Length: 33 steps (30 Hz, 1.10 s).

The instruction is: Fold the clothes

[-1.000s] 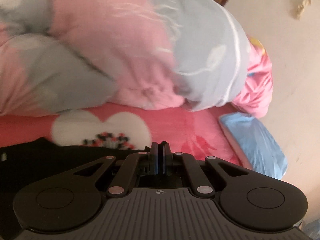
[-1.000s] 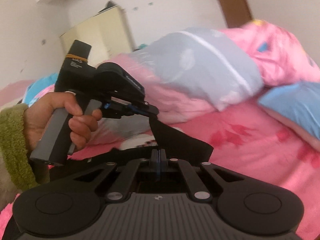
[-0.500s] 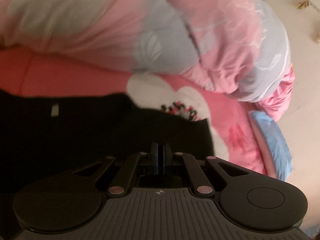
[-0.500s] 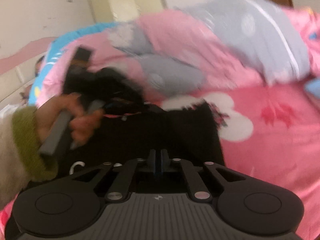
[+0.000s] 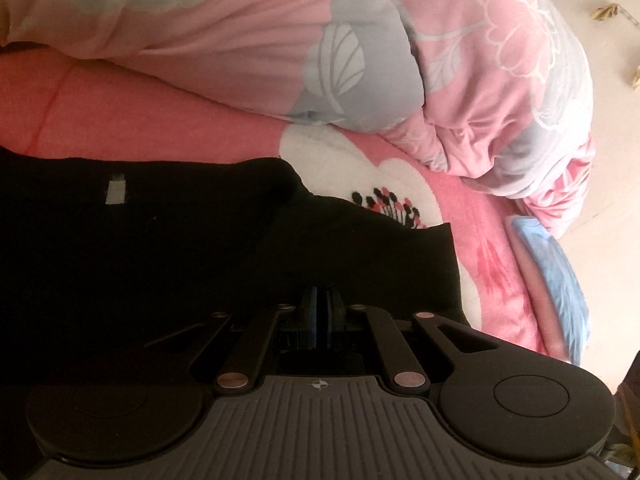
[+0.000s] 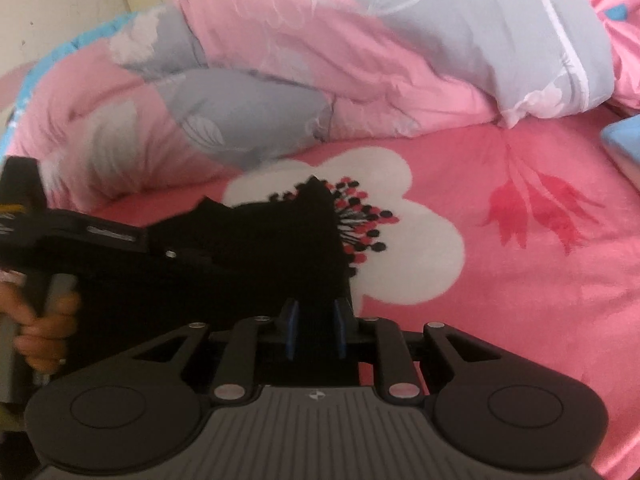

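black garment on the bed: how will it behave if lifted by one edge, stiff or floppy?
Likely floppy: the black garment lies flat on the pink bedsheet, following it, with soft creases by its corner. Probably light, since it looks thin. Lifted by one edge it would likely drape and undo its fold. The right gripper has just been opening, fabric between its jaws.

Soft warm daylight, fisheye bending at edges, motion blur at right view's left side.

Black garment (image 5: 160, 248) matt cloth; blanket (image 6: 520, 280) fleecy, seemingly; gripper (image 6: 314, 332) matt plastic.
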Available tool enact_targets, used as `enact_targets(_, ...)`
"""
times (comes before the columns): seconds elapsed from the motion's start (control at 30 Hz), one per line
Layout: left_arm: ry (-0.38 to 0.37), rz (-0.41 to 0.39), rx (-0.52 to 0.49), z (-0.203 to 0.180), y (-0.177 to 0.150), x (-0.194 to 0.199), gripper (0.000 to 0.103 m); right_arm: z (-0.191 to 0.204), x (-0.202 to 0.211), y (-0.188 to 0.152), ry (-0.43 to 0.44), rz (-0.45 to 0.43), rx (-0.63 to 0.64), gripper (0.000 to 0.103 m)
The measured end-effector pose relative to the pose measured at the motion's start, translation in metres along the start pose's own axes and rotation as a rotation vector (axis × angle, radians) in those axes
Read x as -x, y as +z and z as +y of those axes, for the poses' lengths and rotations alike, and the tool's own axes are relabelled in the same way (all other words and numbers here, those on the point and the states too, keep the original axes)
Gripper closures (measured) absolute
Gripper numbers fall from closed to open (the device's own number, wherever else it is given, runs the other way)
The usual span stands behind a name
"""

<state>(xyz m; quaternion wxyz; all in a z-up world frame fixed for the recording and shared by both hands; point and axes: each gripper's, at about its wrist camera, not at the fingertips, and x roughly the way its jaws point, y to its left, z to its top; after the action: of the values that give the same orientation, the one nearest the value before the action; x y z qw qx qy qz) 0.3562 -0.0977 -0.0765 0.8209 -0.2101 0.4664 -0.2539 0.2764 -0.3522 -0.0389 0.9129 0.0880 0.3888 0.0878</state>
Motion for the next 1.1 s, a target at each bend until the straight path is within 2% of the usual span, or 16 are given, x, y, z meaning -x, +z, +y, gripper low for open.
enact_targets(0.1,-0.003,-0.001,-0.002,0.001,0.0,-0.001,0.099,0.001,0.0,-0.001,0.015,-0.029,0.019,0.086)
enact_targets(0.13,-0.003,-0.002,-0.001,0.002,0.0,-0.001,0.099,0.002,0.003,-0.001,0.022,-0.039,0.027,0.092)
enact_targets(0.23,-0.003,-0.003,0.0,0.002,-0.001,-0.002,0.099,0.008,0.011,-0.001,0.043,-0.068,0.06,0.1)
enact_targets(0.4,-0.005,-0.004,0.008,0.003,0.0,-0.003,0.099,0.021,0.022,-0.003,0.06,-0.105,0.141,0.1)
enact_targets(0.5,-0.007,-0.001,0.013,0.003,0.001,-0.004,0.099,0.033,0.027,-0.009,0.131,-0.113,0.219,0.1)
enact_targets(0.67,-0.009,0.001,0.016,0.003,0.002,-0.005,0.099,0.062,0.039,-0.037,0.206,-0.088,0.464,0.1)
enact_targets(0.8,-0.008,0.0,0.017,0.002,0.002,-0.004,0.099,0.069,0.048,-0.051,0.211,-0.058,0.555,0.1)
enact_targets(0.97,-0.007,0.003,0.034,0.002,0.003,-0.003,0.099,0.072,0.057,-0.055,0.15,-0.097,0.562,0.094)
enact_targets(1.03,-0.004,0.006,0.041,0.002,0.003,-0.003,0.099,0.075,0.055,-0.057,0.113,-0.12,0.575,0.077)
enact_targets(1.1,0.003,0.007,0.038,0.001,0.003,-0.003,0.099,0.081,0.051,-0.059,0.114,-0.126,0.601,0.068)
